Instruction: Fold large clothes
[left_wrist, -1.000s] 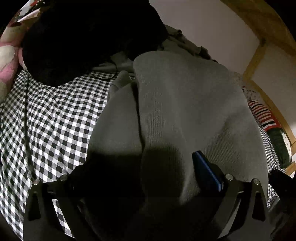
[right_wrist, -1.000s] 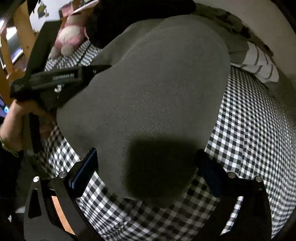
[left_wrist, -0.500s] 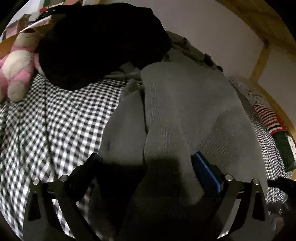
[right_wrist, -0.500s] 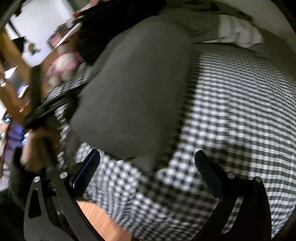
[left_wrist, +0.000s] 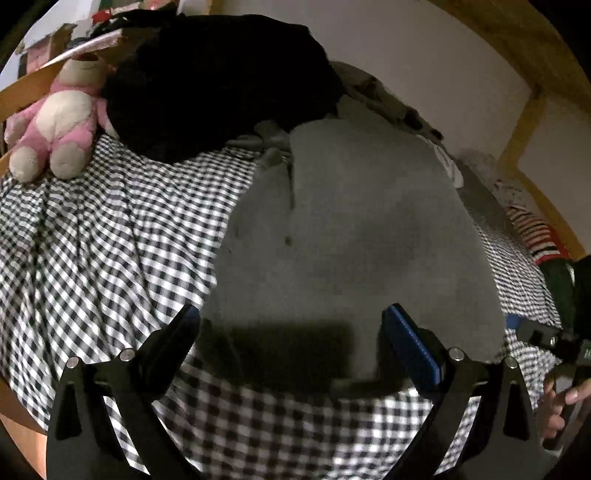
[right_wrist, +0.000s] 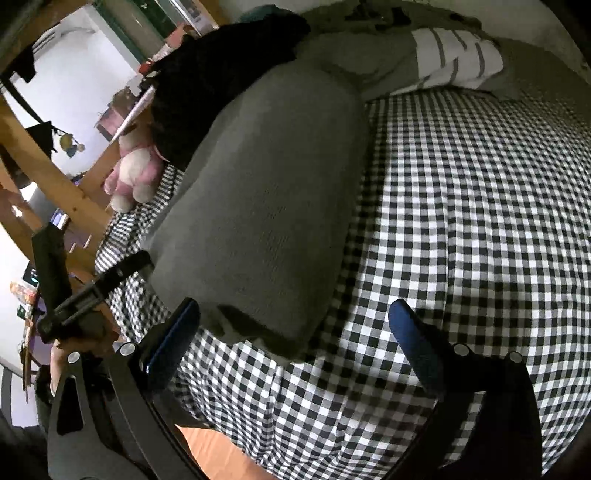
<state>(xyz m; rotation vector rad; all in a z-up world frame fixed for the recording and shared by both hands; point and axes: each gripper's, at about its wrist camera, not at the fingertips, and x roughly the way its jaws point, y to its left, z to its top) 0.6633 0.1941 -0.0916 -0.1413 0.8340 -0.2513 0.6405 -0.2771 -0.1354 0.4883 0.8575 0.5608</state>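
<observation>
A large grey knit garment (left_wrist: 351, 236) lies folded lengthwise on the black-and-white checked bed sheet (left_wrist: 92, 251). It also shows in the right wrist view (right_wrist: 266, 192). My left gripper (left_wrist: 291, 321) is open and empty, hovering just above the garment's near edge. My right gripper (right_wrist: 295, 314) is open and empty, above the garment's near corner and the sheet (right_wrist: 461, 221). The left gripper also shows at the left of the right wrist view (right_wrist: 88, 291), held in a hand.
A black garment pile (left_wrist: 221, 81) and a pink plush toy (left_wrist: 59, 122) lie at the bed's far side. A white striped cloth (right_wrist: 454, 59) and striped items (left_wrist: 539, 240) lie nearby. Wooden bed posts (right_wrist: 62, 184) stand at the left. The bed edge (right_wrist: 221, 454) is close below.
My left gripper has let go of the garment and pulled back toward the bed edge. My right gripper has also drawn back and swung, so the garment now lies flat.
</observation>
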